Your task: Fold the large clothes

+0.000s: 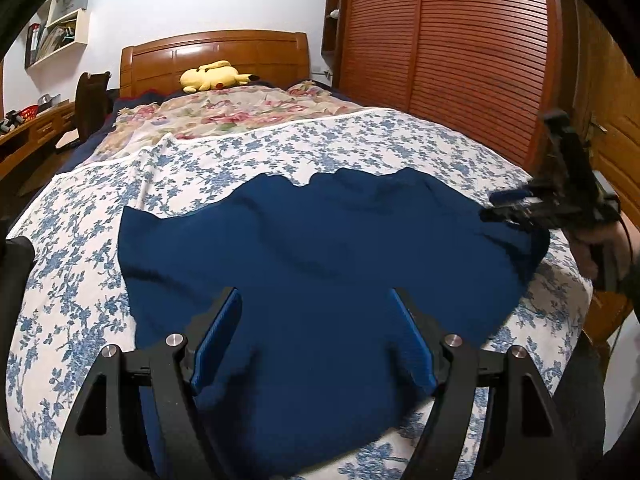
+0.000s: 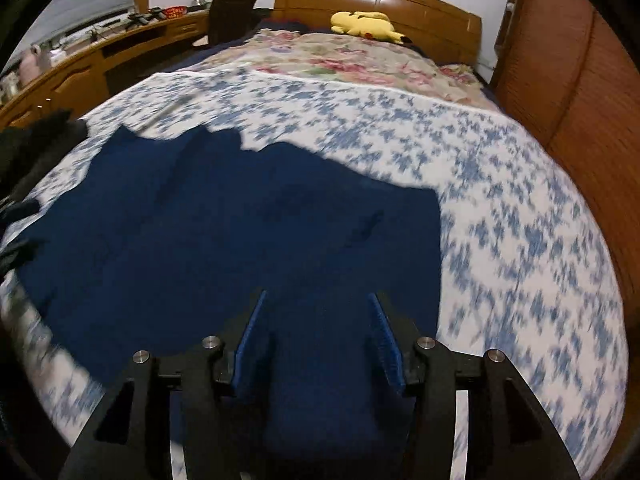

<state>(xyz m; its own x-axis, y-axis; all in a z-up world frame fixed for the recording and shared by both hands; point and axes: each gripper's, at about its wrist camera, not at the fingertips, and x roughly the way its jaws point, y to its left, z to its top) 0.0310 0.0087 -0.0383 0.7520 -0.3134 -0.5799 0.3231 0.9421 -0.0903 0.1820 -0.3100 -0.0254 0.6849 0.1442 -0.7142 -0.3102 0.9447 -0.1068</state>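
My left hand-held gripper [image 1: 314,336] stands wide open over the near part of the dark blue garment [image 1: 320,264], which lies spread on the blue-flowered bedspread [image 1: 72,240]; nothing sits between its pads. My right hand-held gripper [image 2: 316,340] is about half open above the same garment, pads apart and gripping nothing, the view blurred. From the left one, the right gripper shows off to the right over the garment's far edge, and a yellow plush toy [image 1: 214,76] lies far ahead at the headboard.

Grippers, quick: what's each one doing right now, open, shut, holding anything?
Left gripper: open, holding nothing, above the blue garment.
Right gripper: open, nothing gripped, over the same garment.
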